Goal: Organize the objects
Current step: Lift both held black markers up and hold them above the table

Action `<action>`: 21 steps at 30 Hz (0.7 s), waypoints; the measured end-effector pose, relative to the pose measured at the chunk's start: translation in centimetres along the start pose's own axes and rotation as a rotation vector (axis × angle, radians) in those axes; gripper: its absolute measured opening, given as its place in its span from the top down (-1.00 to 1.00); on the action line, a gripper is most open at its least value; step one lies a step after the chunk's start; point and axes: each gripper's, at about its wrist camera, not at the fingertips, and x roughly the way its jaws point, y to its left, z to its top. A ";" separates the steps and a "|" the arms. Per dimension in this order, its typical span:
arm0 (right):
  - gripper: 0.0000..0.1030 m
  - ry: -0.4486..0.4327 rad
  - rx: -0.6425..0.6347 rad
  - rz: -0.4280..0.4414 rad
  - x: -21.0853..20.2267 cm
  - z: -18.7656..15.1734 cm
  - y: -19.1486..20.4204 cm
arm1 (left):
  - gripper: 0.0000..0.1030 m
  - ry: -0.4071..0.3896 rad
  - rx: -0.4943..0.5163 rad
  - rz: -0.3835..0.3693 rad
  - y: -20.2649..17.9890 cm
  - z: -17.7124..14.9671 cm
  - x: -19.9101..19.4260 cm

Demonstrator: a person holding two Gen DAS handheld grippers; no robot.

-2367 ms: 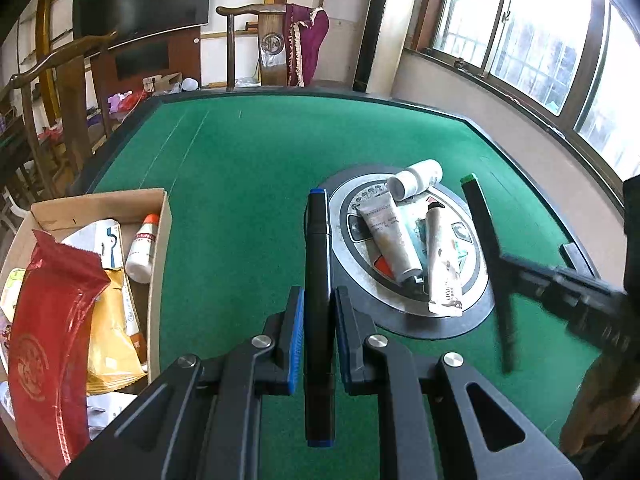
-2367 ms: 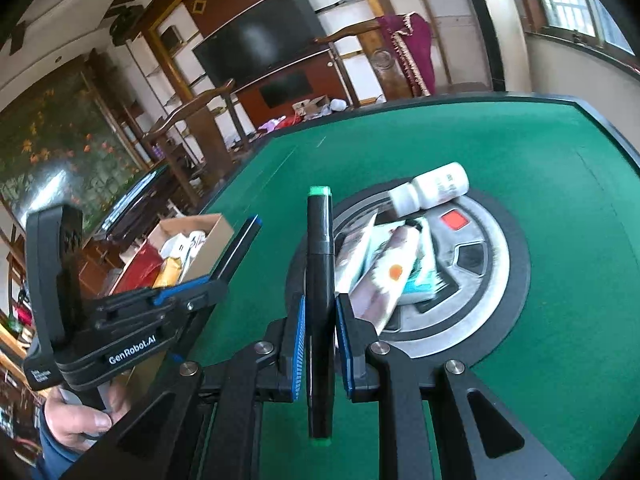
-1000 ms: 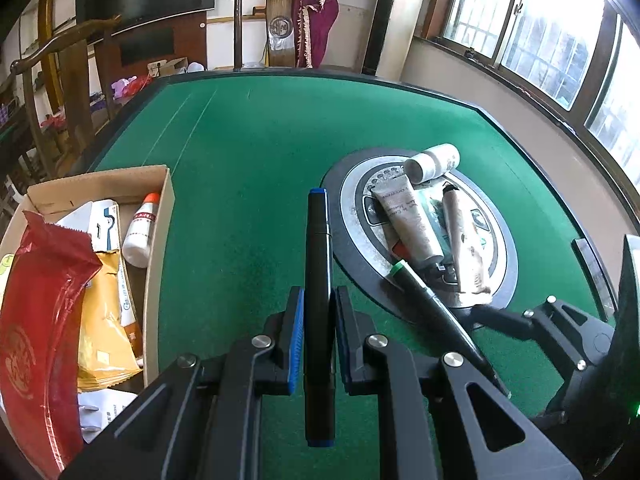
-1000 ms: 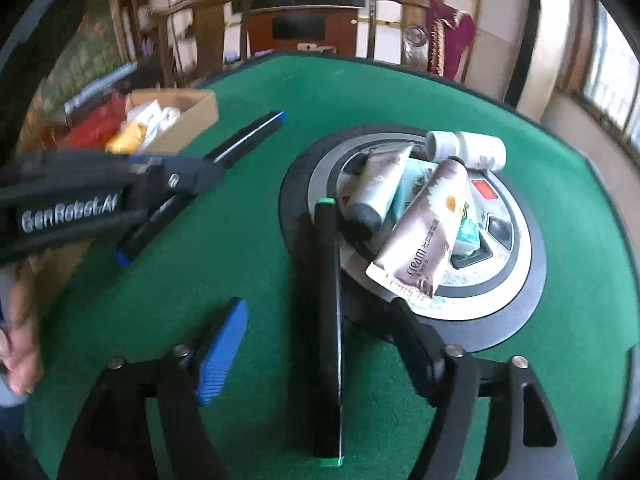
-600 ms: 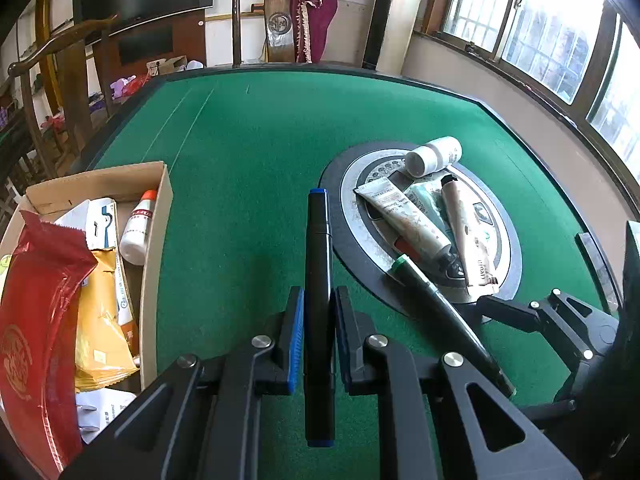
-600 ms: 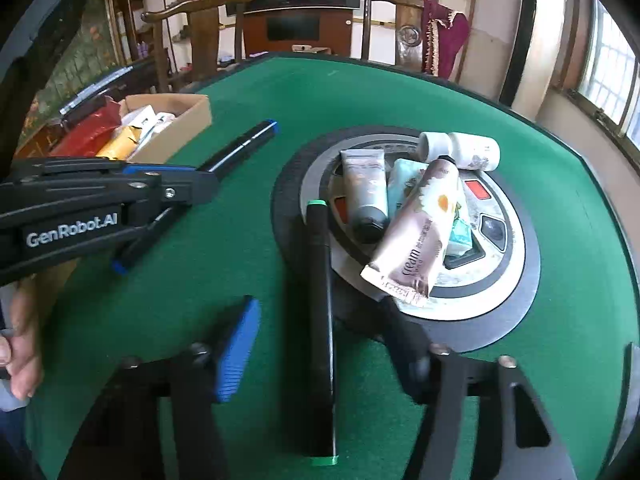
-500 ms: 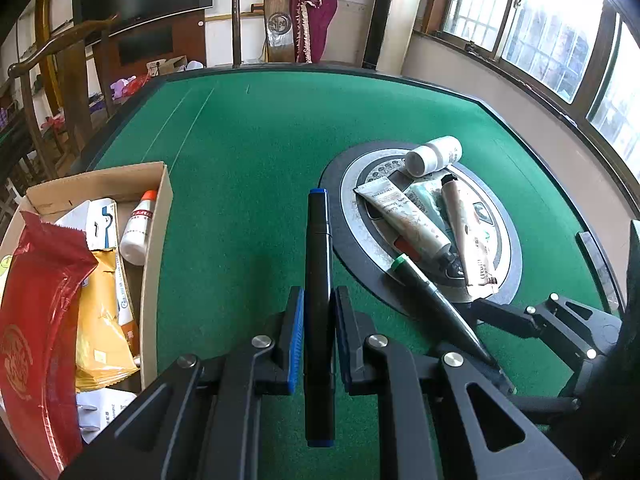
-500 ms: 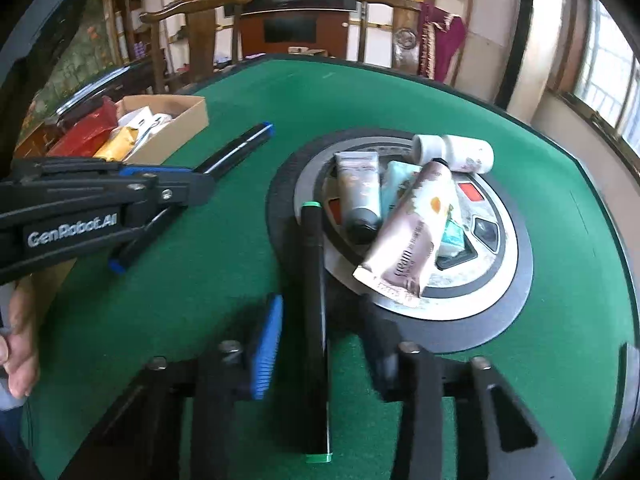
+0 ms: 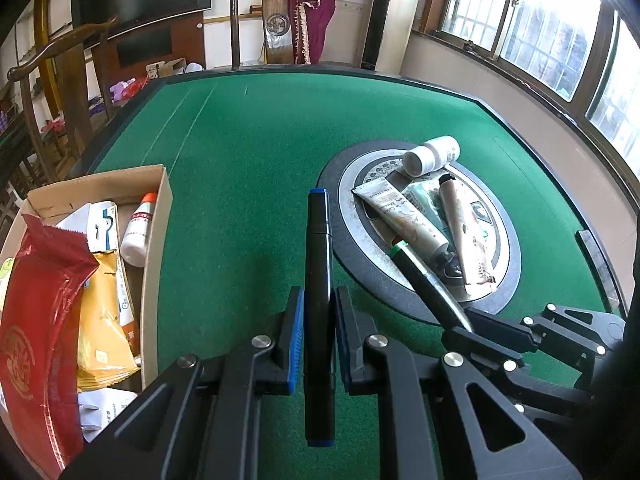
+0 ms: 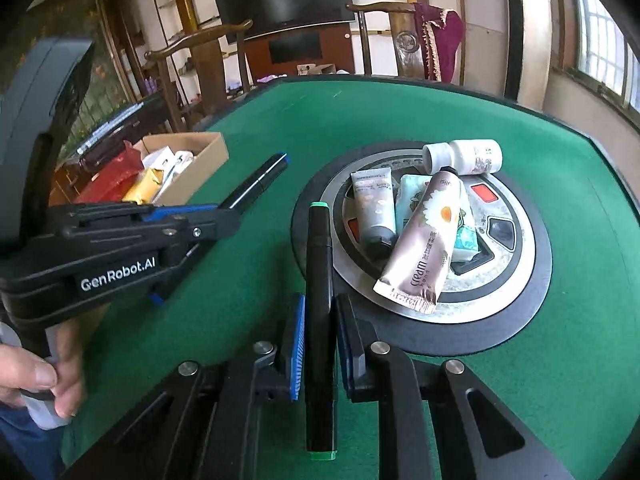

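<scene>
Gripping a blue pen (image 9: 318, 280), my left gripper (image 9: 318, 312) has its blue pads (image 9: 296, 340) clamped on the barrel, the pen sticking out past the fingers over the green table (image 9: 248, 152). My right gripper (image 10: 320, 332) has just been closing, and its jaws now pinch a green pen (image 10: 319, 280) about mid-length; the pen's far tip sits at the near edge of the round disc (image 10: 532, 280) in the table's middle.

On that disc lie three tubes and a bottle. From the right wrist camera I see a cream tube (image 10: 426, 240) lying across a pale teal tube (image 10: 410, 196), with a grey-capped tube (image 10: 372, 204) just beside them on the left. The white bottle (image 10: 464, 156) lies on its side at the far rim, touching the cream tube's cap.

Off to the left stands a cardboard box (image 9: 160, 216) holding a red pouch (image 9: 40, 312), a yellow packet (image 9: 100, 320) and a small white bottle with an orange cap (image 9: 138, 228).

A person's hand (image 10: 36, 376) shows on the left gripper's handle.
</scene>
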 end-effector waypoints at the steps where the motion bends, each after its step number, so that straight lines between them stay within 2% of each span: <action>1: 0.68 -0.002 0.004 0.002 -0.1 0.0 0.0 | 0.72 -0.001 0.000 -0.001 0.0 0.0 0.0; 21: 0.68 -0.019 0.095 0.060 -0.5 0.6 -1.4 | 0.72 -0.012 0.002 -0.005 0.0 0.1 -0.3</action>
